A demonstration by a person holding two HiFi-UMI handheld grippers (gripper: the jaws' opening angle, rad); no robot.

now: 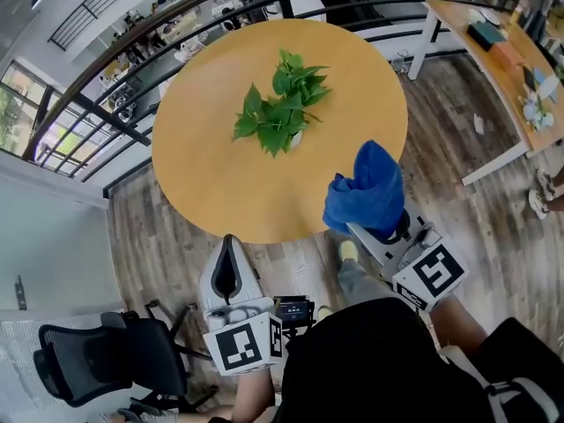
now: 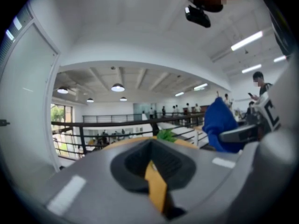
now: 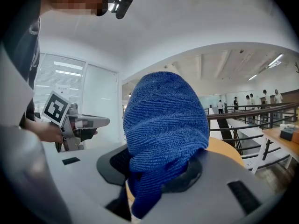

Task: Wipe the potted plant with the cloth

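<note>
A green leafy potted plant (image 1: 280, 106) stands near the middle of the round wooden table (image 1: 203, 174). My right gripper (image 1: 370, 229) is shut on a bunched blue cloth (image 1: 368, 192), held at the table's near right edge; in the right gripper view the cloth (image 3: 163, 129) fills the space between the jaws. My left gripper (image 1: 227, 267) is shut and holds nothing, hanging over the floor just short of the table's near edge. The plant (image 2: 167, 135) shows small beyond the left gripper's closed jaws, with the cloth (image 2: 220, 123) off to the right.
A black railing (image 1: 132, 38) curves behind the table, with a drop to a lower floor past it. A long wooden desk (image 1: 502, 69) with small items stands at the right. A black office chair (image 1: 115, 355) sits at the lower left.
</note>
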